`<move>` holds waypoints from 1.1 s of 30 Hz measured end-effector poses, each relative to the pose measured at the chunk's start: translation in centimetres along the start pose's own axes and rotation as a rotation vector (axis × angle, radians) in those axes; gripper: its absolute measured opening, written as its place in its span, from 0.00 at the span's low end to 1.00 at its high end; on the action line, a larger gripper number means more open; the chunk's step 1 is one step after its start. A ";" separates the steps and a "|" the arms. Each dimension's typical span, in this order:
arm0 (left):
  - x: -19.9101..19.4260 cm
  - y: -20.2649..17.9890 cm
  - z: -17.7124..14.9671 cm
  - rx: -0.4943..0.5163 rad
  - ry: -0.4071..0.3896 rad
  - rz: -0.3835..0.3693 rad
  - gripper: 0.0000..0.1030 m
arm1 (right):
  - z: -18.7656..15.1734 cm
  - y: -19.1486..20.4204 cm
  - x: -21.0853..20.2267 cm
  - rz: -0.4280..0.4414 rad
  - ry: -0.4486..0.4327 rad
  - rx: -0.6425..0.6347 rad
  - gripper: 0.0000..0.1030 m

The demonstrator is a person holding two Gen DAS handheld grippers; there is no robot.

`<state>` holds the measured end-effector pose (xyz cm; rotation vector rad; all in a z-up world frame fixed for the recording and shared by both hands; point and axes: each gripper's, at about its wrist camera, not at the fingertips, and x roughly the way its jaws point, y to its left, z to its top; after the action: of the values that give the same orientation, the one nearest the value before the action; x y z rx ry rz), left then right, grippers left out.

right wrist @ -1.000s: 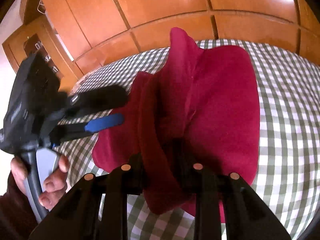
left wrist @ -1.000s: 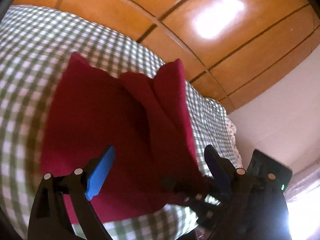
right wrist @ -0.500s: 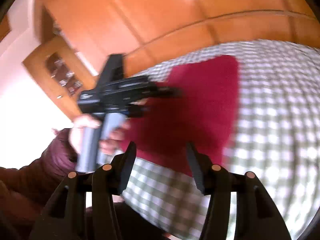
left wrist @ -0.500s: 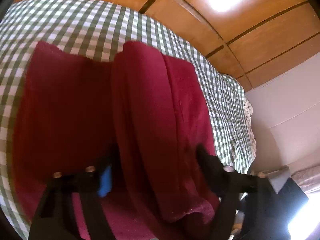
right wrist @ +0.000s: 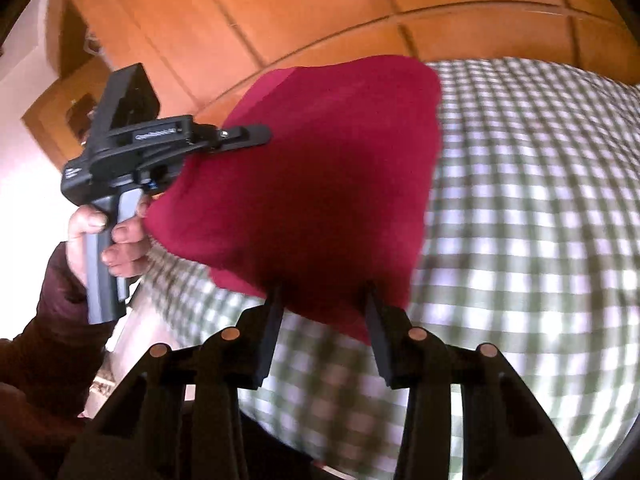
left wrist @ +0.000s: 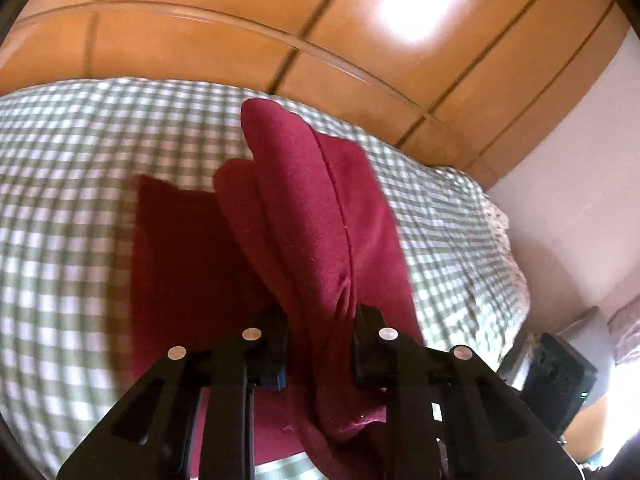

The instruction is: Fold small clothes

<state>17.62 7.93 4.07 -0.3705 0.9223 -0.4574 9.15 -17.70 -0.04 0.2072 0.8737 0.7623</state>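
Observation:
A dark red cloth (left wrist: pixel 312 216) lies partly folded on the green checked bedcover (left wrist: pixel 60 184). My left gripper (left wrist: pixel 320 320) is shut on a bunched fold of the cloth and holds it up off the bed. In the right wrist view the cloth (right wrist: pixel 320 176) hangs lifted above the bedcover (right wrist: pixel 540 240), with the left gripper (right wrist: pixel 240 138) clamped on its left edge. My right gripper (right wrist: pixel 322 300) is open and empty, its fingers (right wrist: pixel 272 328) just below the cloth's near edge.
A wooden panelled wardrobe (left wrist: pixel 240 20) stands behind the bed. A white wall (left wrist: pixel 580 184) is to the right. The bed's edge drops off at the right (left wrist: pixel 512 264). The person's hand (right wrist: pixel 104 236) holds the left gripper's handle.
My right gripper let go of the cloth and drew back, open. My left gripper closed on the cloth's fold and lifted it off the bed.

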 end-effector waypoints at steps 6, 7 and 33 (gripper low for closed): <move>0.3 6.4 -1.6 -0.083 0.025 0.162 0.21 | 0.4 3.5 5.1 0.052 0.075 -0.050 0.38; 0.8 7.2 -2.1 -0.093 0.035 0.189 0.22 | 0.3 3.7 6.0 0.057 0.093 -0.051 0.37; 0.6 4.5 -6.2 0.025 -0.118 0.364 0.61 | 16.8 -1.8 10.1 -0.028 -0.014 0.137 0.60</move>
<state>13.80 10.73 -1.93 -0.1980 0.8461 -0.1121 26.85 -9.93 3.68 0.3201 0.9144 0.6743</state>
